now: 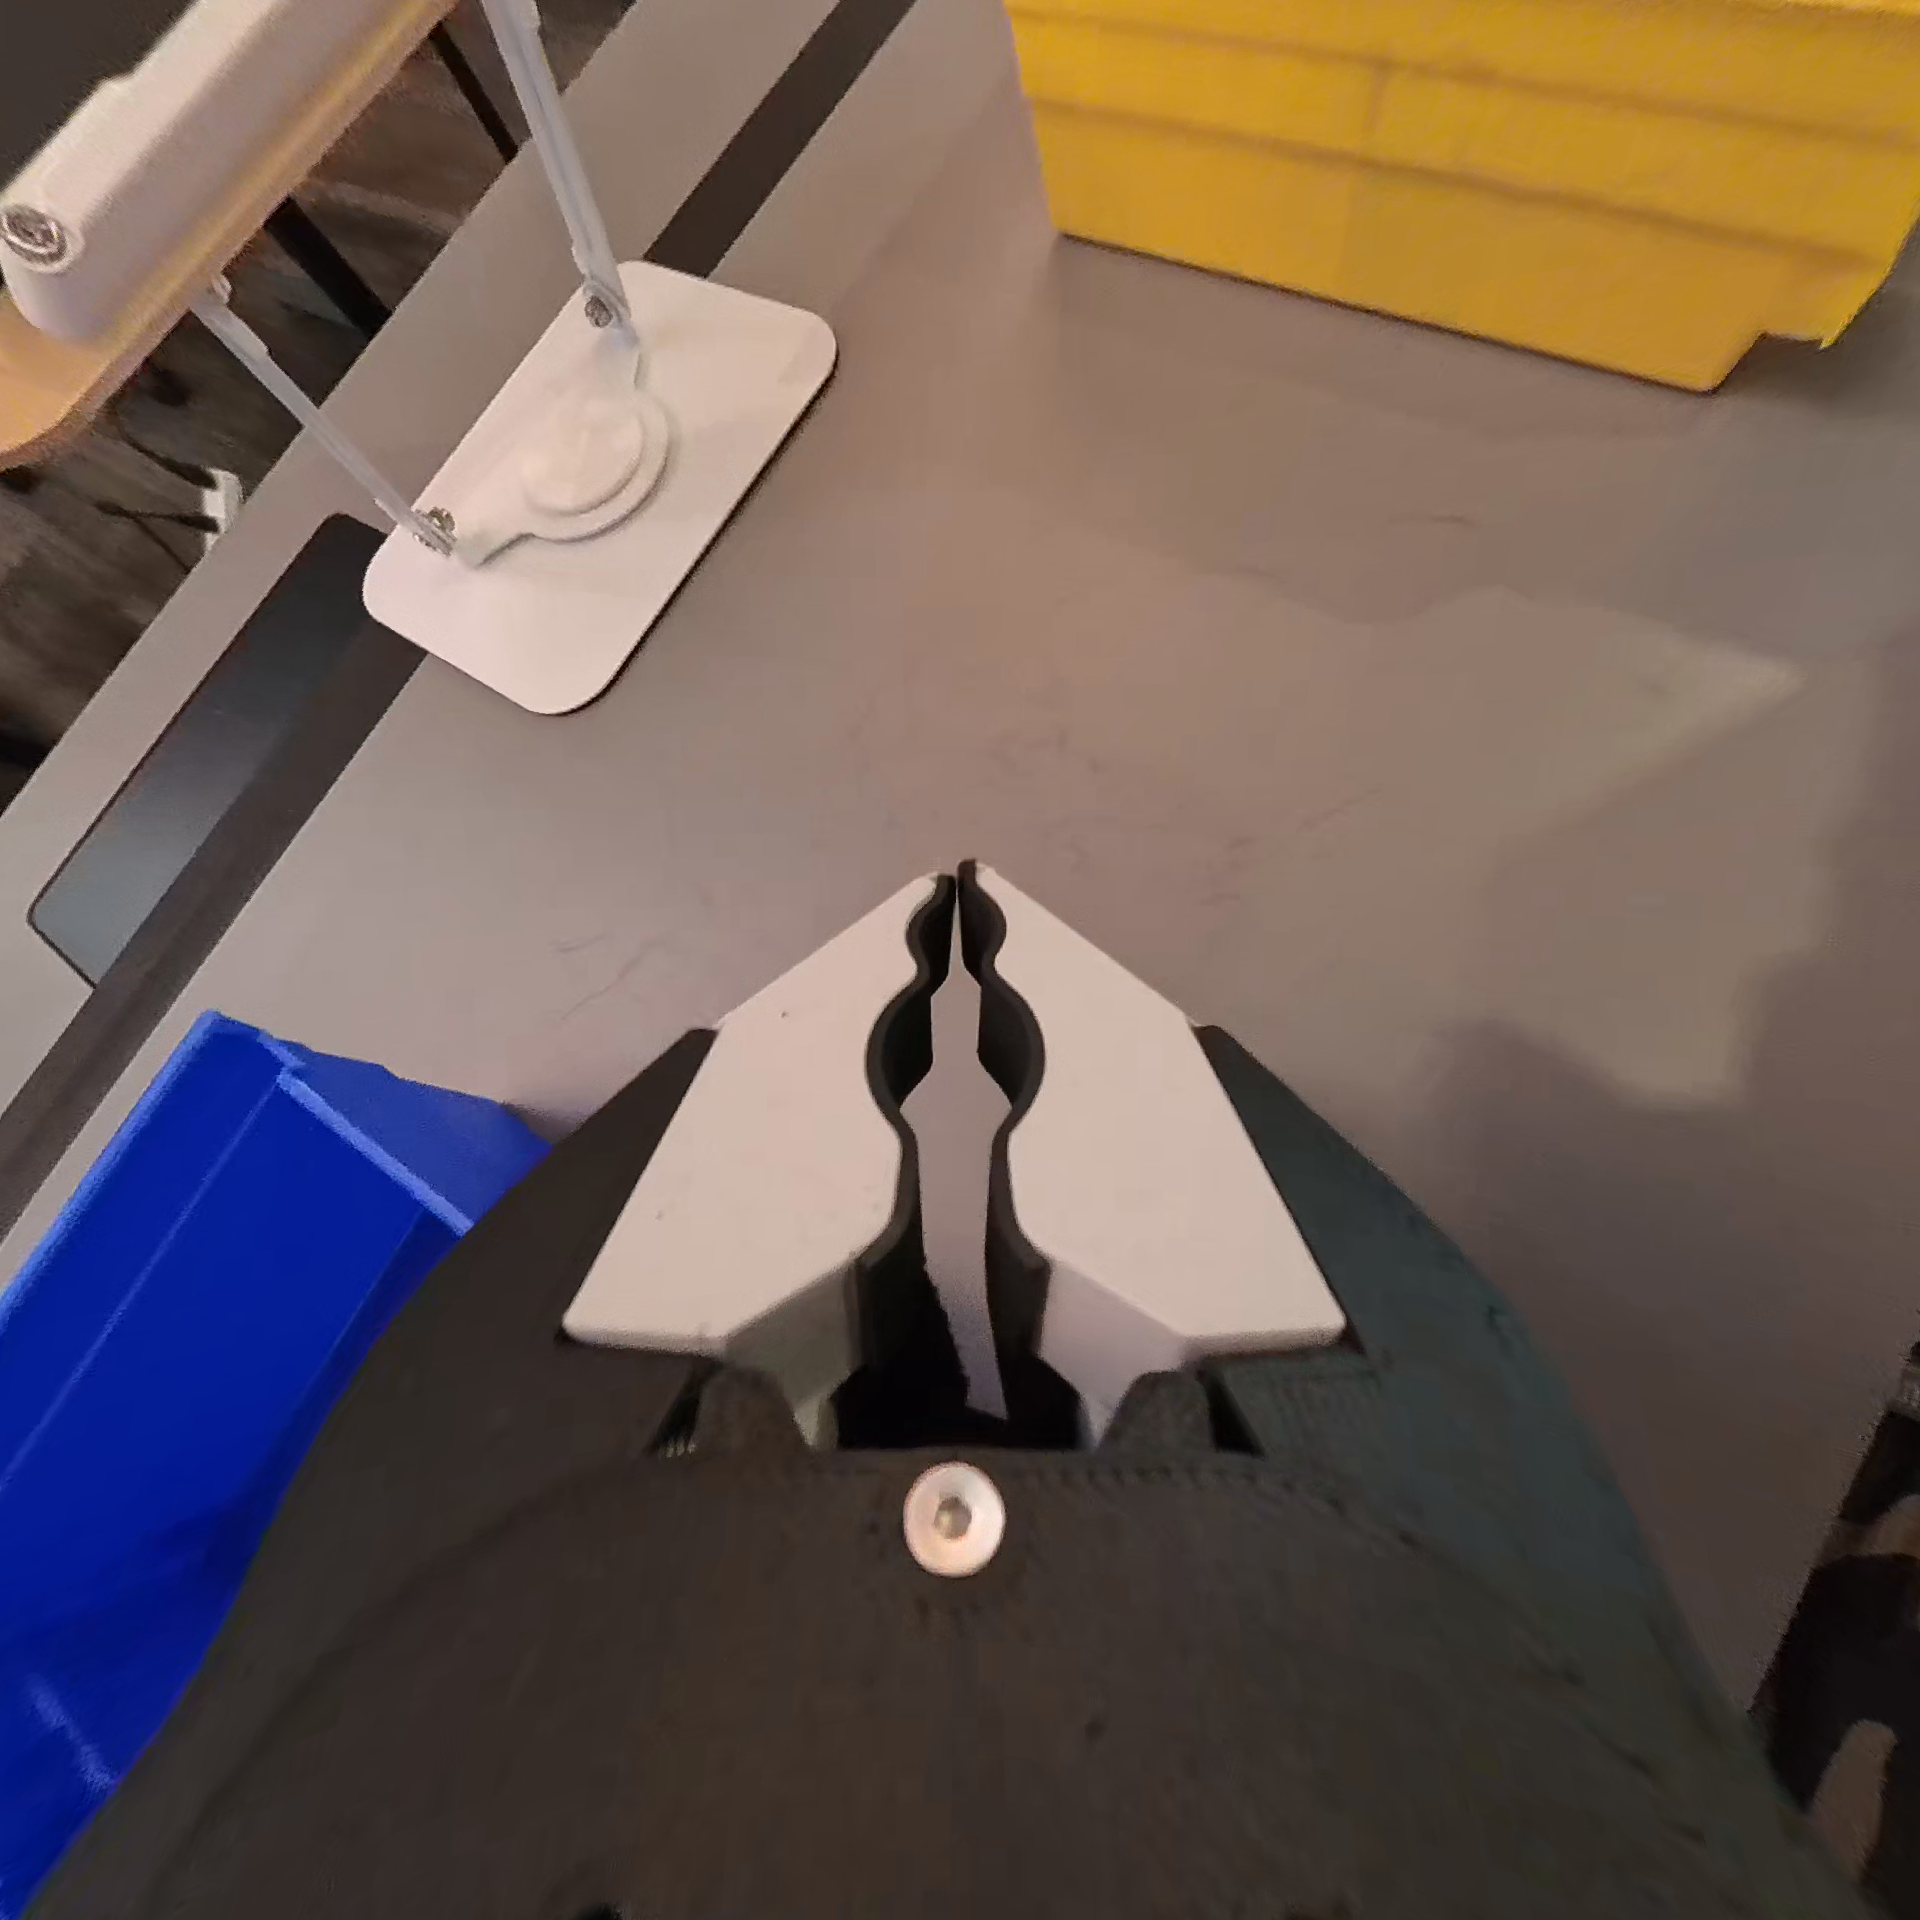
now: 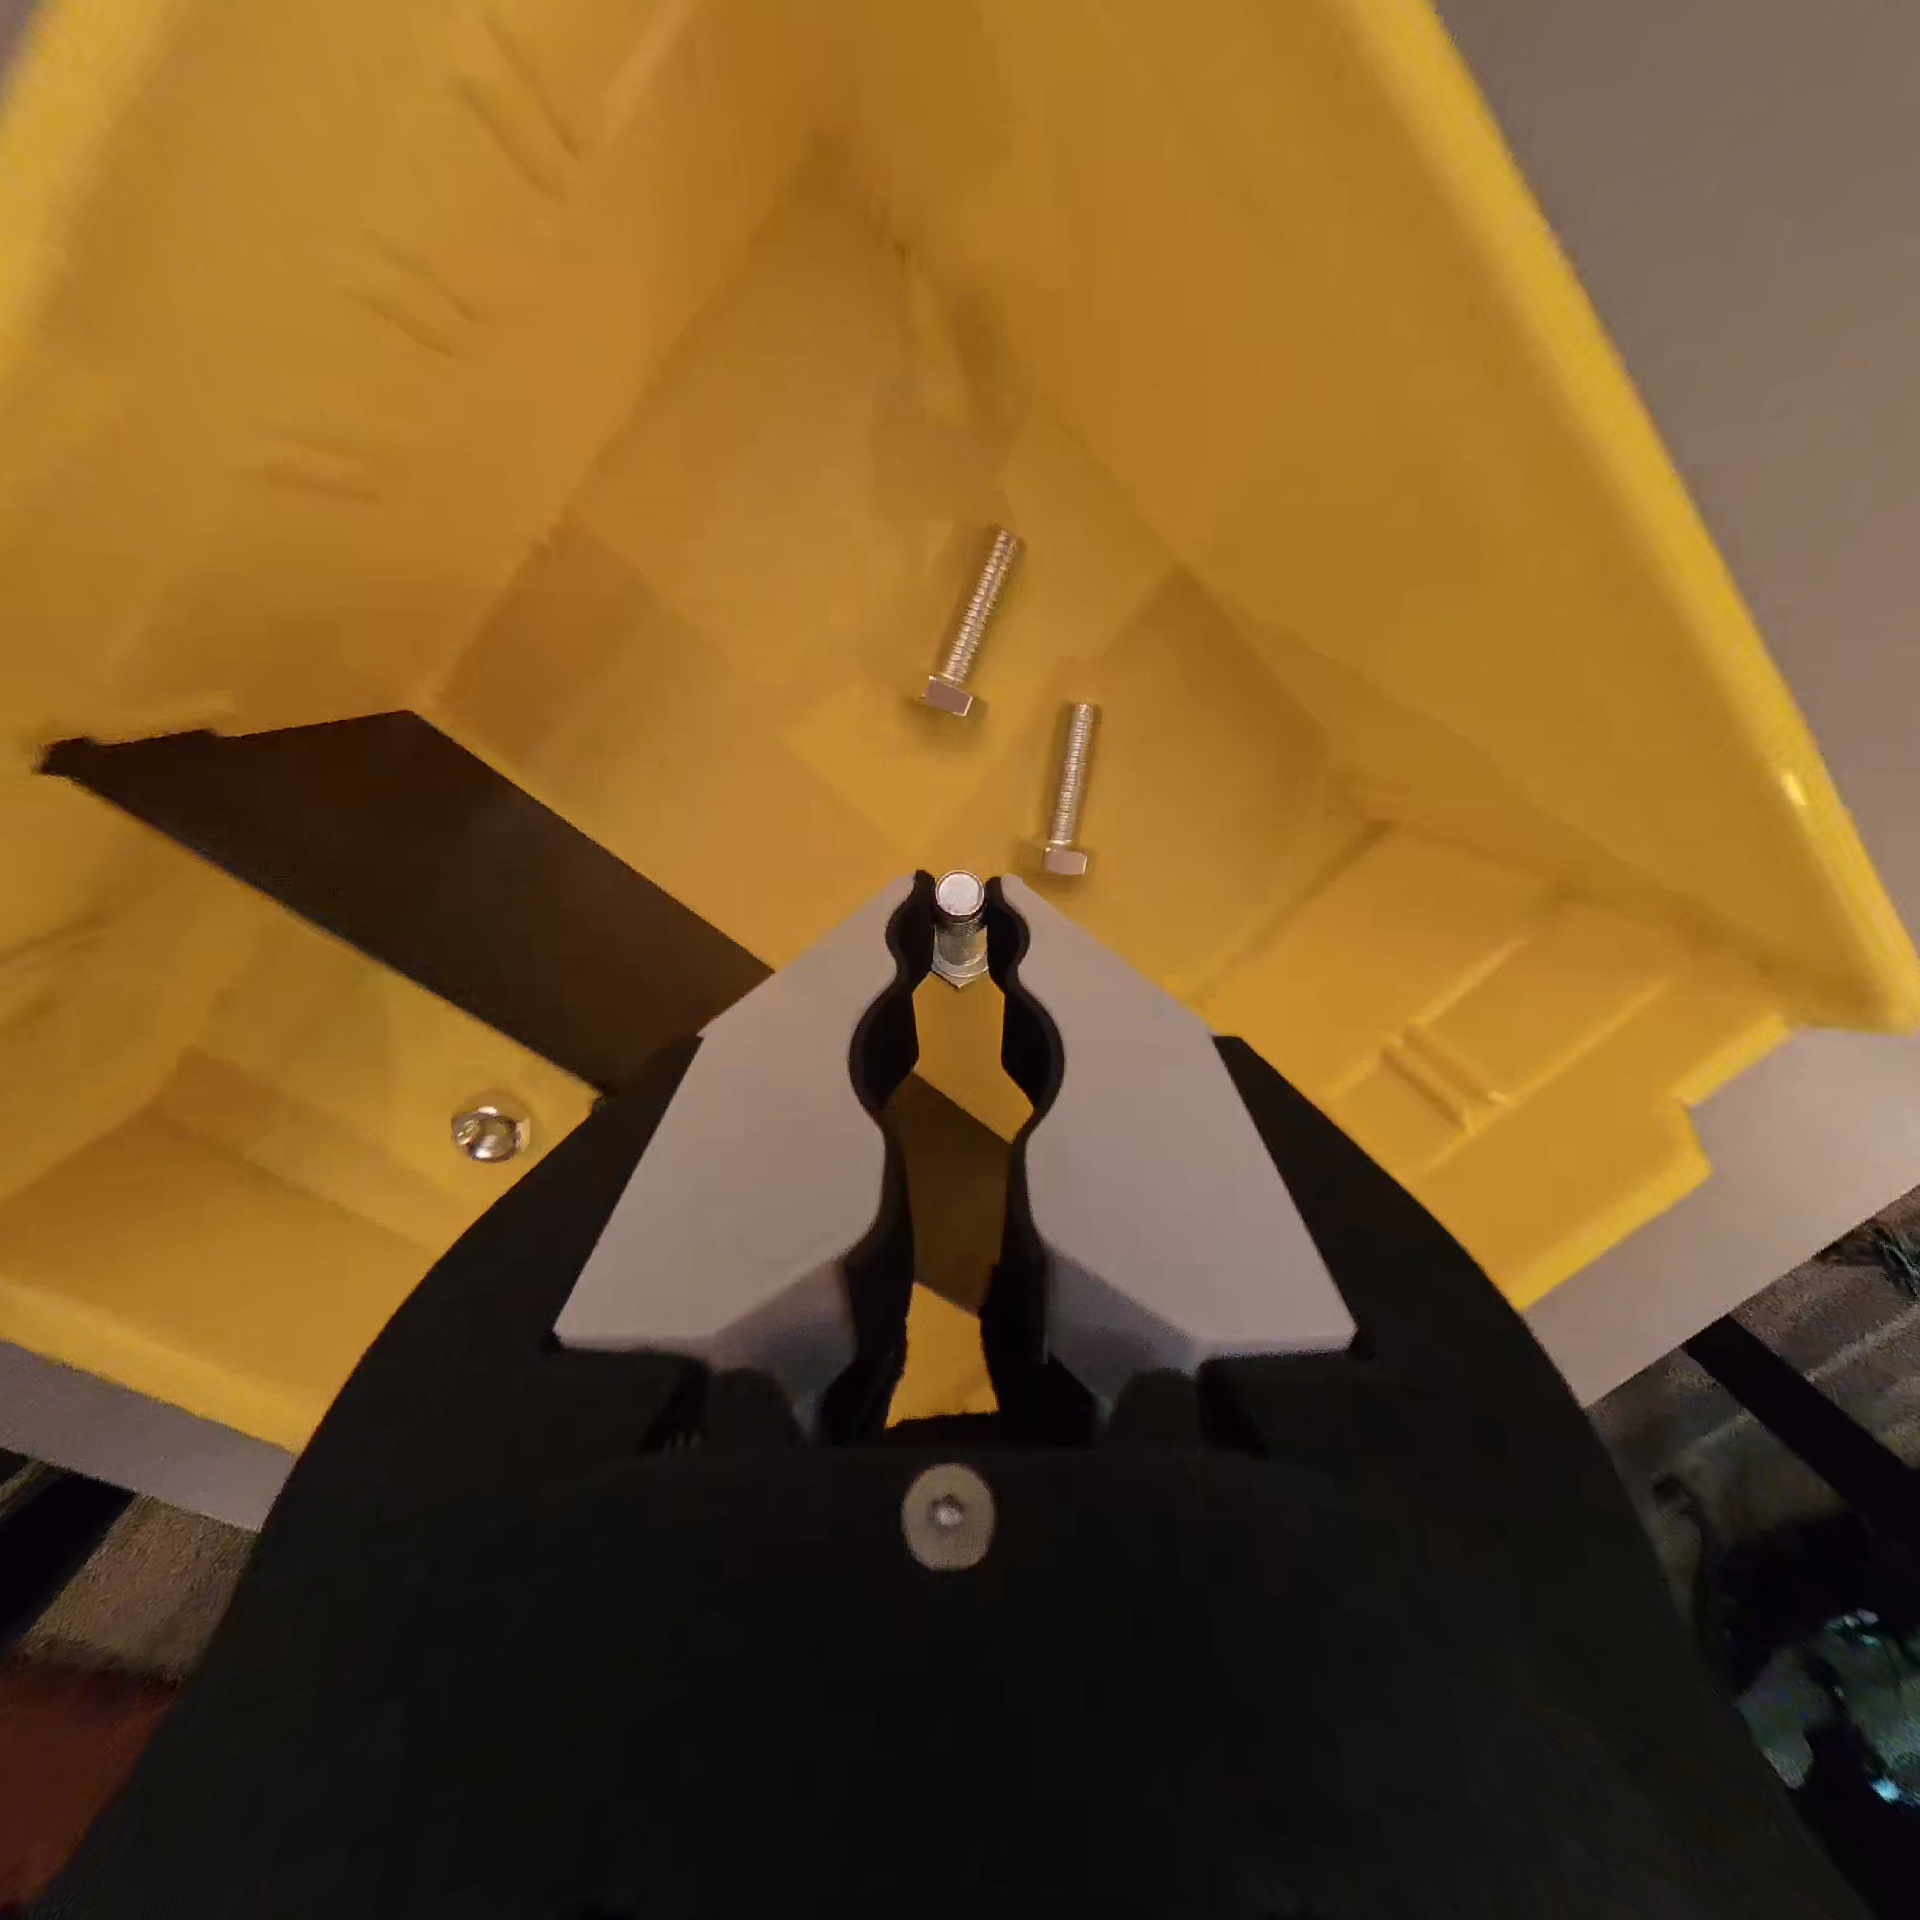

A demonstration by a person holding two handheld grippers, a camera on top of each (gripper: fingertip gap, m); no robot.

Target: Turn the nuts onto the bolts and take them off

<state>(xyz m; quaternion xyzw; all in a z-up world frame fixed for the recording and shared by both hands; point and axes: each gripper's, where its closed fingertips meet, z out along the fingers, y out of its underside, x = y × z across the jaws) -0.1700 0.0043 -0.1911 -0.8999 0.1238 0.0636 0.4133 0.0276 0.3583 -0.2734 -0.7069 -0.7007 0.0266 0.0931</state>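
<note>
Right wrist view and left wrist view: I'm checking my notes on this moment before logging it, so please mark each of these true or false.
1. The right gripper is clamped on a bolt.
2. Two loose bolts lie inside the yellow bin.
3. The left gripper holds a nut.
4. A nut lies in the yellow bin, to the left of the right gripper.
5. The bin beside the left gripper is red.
1. True: the right gripper is shut on a bolt at its fingertips.
2. True: a longer bolt and a shorter bolt lie on the floor of the yellow bin.
3. False: the left gripper is shut with nothing between its fingers.
4. True: the nut lies there.
5. False: it is a blue bin.
</note>
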